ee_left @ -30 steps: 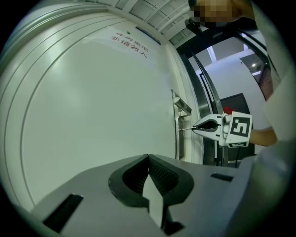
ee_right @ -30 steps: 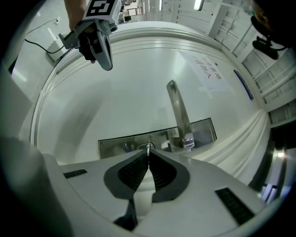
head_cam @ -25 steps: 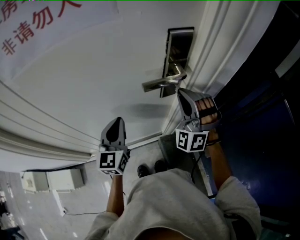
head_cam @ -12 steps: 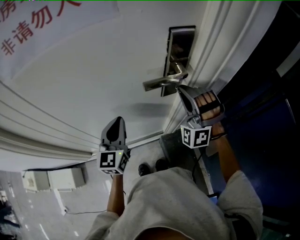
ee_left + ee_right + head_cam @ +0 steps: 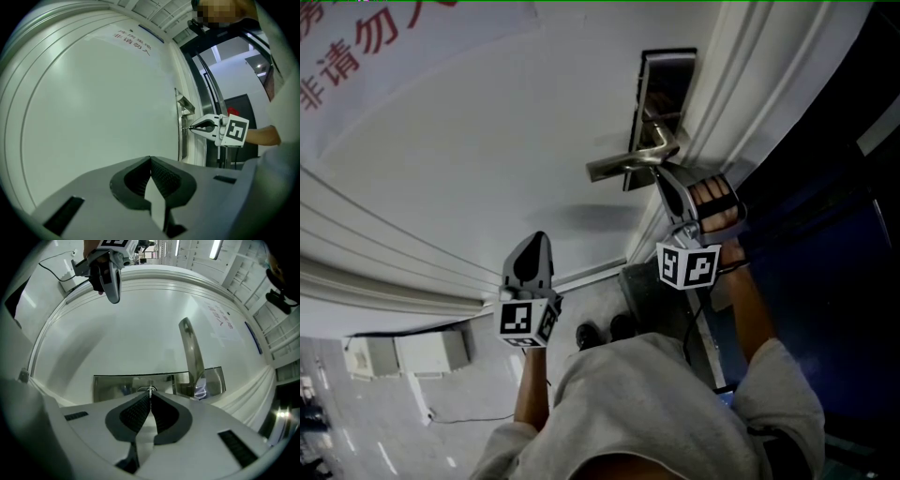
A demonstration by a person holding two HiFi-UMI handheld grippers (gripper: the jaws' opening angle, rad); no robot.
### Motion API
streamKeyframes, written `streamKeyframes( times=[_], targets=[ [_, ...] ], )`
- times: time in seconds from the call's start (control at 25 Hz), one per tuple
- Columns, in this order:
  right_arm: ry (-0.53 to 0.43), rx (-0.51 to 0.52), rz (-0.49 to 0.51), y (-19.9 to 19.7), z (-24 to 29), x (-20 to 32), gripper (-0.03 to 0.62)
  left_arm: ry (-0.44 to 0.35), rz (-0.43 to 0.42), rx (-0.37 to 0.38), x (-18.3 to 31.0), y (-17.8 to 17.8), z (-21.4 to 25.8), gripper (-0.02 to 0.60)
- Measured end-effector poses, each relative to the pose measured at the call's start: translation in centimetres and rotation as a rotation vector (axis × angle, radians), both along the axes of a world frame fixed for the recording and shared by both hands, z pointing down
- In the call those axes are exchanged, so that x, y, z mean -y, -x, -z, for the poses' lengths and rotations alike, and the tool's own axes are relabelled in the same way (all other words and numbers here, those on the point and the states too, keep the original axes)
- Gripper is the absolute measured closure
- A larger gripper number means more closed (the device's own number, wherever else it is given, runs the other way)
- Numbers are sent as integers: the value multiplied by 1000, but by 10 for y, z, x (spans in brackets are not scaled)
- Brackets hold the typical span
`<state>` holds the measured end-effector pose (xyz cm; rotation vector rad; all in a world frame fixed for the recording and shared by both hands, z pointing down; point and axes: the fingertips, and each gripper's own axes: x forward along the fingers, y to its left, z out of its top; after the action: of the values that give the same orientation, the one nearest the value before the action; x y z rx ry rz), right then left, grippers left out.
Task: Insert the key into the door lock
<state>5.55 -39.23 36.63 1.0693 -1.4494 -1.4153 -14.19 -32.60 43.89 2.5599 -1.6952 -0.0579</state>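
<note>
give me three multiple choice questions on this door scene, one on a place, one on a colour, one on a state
1. Where does the right tongs point?
A) at the metal lock plate
B) at a window
C) at a drawer

2. What colour is the door?
A) brown
B) white
C) green

3. How does the left tongs stand?
A) wide open
B) shut on a cloth
C) shut, holding nothing

Answers:
1 A, the key it grips has its tip at the plate.
2 B, the panel is plain white.
3 C, its tips meet with nothing between them, away from the lock.
</note>
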Motion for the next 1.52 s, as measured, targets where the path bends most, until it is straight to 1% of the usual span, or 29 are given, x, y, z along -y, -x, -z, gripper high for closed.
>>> streamKeyframes(
  times=[0.24,0.44,0.68,0.76,0.8,0.88,1.16,1.2,1.32,1.36,1.52],
  targets=[
    [6,25,5,2,-1,4,565,-2,3,7,2,2,-1,563],
    [10,47,20,2,0,4,565,1,3,-3,5,2,0,563],
    [-1,37,18,3,0,4,565,-4,0,6,6,2,2,563],
    [12,32,25,4,-4,3,565,-6,-3,9,5,1,2,563],
    [25,27,30,6,-6,3,553,-7,-3,9,4,1,2,563],
    [52,22,31,7,-12,2,412,-8,-4,9,3,0,3,563],
    [37,33,7,0,-9,-9,408,-12,-15,10,-4,-3,4,563],
    [45,43,6,-1,-10,-12,409,-13,-18,10,-5,-4,4,563],
    [68,105,12,-2,-7,-21,441,-17,-27,14,-7,-7,6,563],
    [72,136,14,-2,-5,-23,467,-18,-28,14,-7,-8,6,563],
    [130,303,22,-3,0,-33,504,-16,-25,6,-9,-8,7,563]
  ],
)
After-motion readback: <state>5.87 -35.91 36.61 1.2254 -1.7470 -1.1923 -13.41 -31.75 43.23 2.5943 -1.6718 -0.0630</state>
